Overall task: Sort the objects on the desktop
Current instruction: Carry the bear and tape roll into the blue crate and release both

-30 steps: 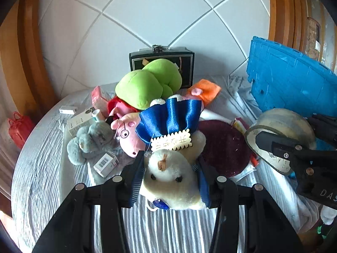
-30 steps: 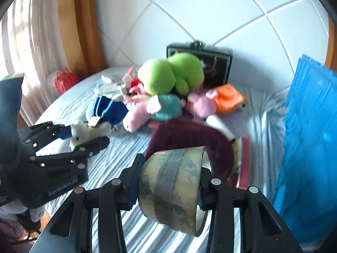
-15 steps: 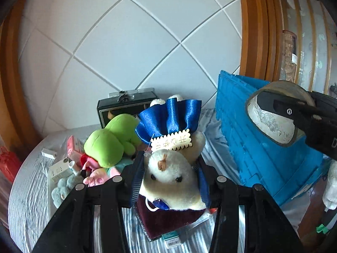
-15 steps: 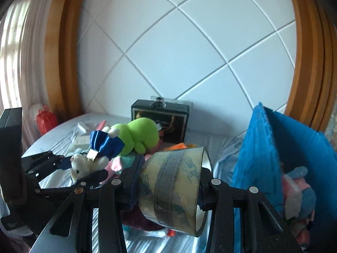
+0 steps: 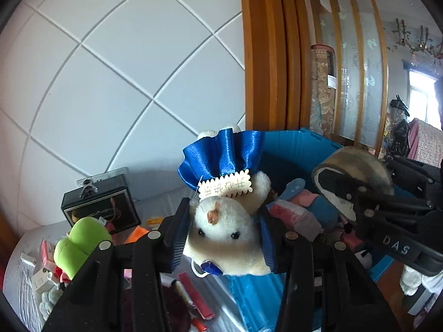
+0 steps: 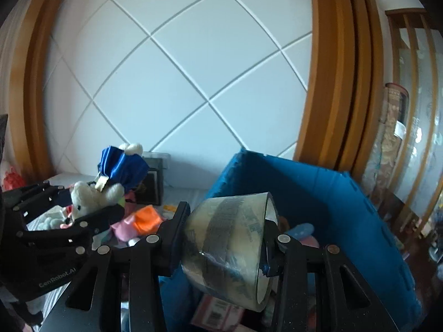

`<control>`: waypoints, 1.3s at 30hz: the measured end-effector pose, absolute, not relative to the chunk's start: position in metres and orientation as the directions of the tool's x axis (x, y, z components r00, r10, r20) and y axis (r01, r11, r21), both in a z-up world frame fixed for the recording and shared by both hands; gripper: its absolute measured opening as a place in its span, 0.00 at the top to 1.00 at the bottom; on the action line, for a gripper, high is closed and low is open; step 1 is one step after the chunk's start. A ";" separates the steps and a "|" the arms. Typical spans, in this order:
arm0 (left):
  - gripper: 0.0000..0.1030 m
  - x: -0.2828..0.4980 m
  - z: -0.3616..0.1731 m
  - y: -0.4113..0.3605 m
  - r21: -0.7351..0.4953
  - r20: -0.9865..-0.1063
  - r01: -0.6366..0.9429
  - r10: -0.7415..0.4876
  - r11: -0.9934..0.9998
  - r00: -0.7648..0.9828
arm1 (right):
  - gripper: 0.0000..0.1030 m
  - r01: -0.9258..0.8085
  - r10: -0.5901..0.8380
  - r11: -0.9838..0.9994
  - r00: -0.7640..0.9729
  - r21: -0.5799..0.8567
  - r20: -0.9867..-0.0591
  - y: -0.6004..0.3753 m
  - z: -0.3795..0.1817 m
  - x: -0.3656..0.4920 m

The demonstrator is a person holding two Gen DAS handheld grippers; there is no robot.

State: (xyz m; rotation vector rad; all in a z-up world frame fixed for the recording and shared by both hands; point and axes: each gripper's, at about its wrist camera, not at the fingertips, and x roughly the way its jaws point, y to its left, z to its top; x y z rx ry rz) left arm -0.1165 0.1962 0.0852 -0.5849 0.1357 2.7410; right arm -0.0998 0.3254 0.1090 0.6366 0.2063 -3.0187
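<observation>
Both grippers hovered at the blue crate (image 6: pixel 326 193), each carrying a load. The left gripper (image 5: pixel 224 227) was clenched on the white plush toy (image 5: pixel 227 229) in its blue satin dress, head nearest the camera and body running forward along the fingers, with the crate's open mouth just ahead and to the right. The right gripper (image 6: pixel 227 240) was clamped on the roll of clear tape (image 6: pixel 229 246), its hollow core lying crosswise between the jaws and facing right; it hung over the crate's near edge, above the soft toys (image 6: pixel 303 228) already inside, and looked the nearer of the two to a drop. The coming release appeared to turn on that relation: the opening sat below and slightly right of both loads. Half a second before, the crate stood farther right in both views and the tape rode beside it; a second before, both grippers were low over the cluttered bed, where the green plush (image 5: pixel 80 240) and the black case (image 5: pixel 102 204) remained, well to the left.
</observation>
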 end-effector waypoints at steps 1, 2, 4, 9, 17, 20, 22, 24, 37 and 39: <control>0.57 -0.120 0.087 0.209 0.029 -0.416 -0.354 0.311 -0.935 -0.855 | 0.60 0.062 -0.009 -0.991 -0.911 -0.116 -0.411 0.335 0.108 -0.100; 0.57 -0.124 0.089 0.220 0.031 -0.424 -0.366 0.320 -0.930 -0.847 | 0.60 0.047 0.003 -0.993 -0.906 -0.109 -0.423 0.347 0.107 -0.102; 0.57 -0.135 0.094 0.241 0.027 -0.447 -0.392 0.340 -0.920 -0.828 | 0.60 0.022 0.025 -0.995 -0.892 -0.098 -0.452 0.367 0.106 -0.105; 0.57 -0.169 0.104 0.291 0.030 -0.513 -0.423 0.350 -0.905 -0.784 | 0.60 -0.024 0.066 -0.996 -0.850 -0.087 -0.522 0.415 0.116 -0.127; 0.57 -0.248 0.075 0.346 -0.003 -0.688 -0.411 0.300 -0.912 -0.661 | 0.60 -0.062 -0.010 -0.995 -0.727 0.080 -0.687 0.488 0.106 -0.195; 0.57 -0.274 0.060 0.360 0.012 -0.727 -0.387 0.257 -0.922 -0.637 | 0.60 -0.110 -0.021 -0.985 -0.687 0.132 -0.727 0.513 0.095 -0.226; 0.57 -0.288 0.047 0.366 0.032 -0.743 -0.378 0.231 -0.925 -0.628 | 0.60 -0.128 -0.020 -0.981 -0.676 0.144 -0.736 0.519 0.086 -0.241; 0.56 -0.297 0.032 0.366 0.029 -0.761 -0.375 0.222 -0.927 -0.610 | 0.60 -0.127 -0.049 -0.975 -0.674 0.181 -0.737 0.525 0.074 -0.253; 0.30 -0.303 0.003 0.366 0.087 -0.830 -0.366 0.136 -0.927 -0.541 | 0.16 -0.146 -0.175 -0.942 -0.551 0.301 -0.816 0.544 0.021 -0.275; 0.29 -0.298 0.003 0.367 0.090 -0.827 -0.374 0.140 -0.923 -0.544 | 0.06 -0.158 -0.140 -0.949 -0.563 0.272 -0.814 0.545 0.023 -0.275</control>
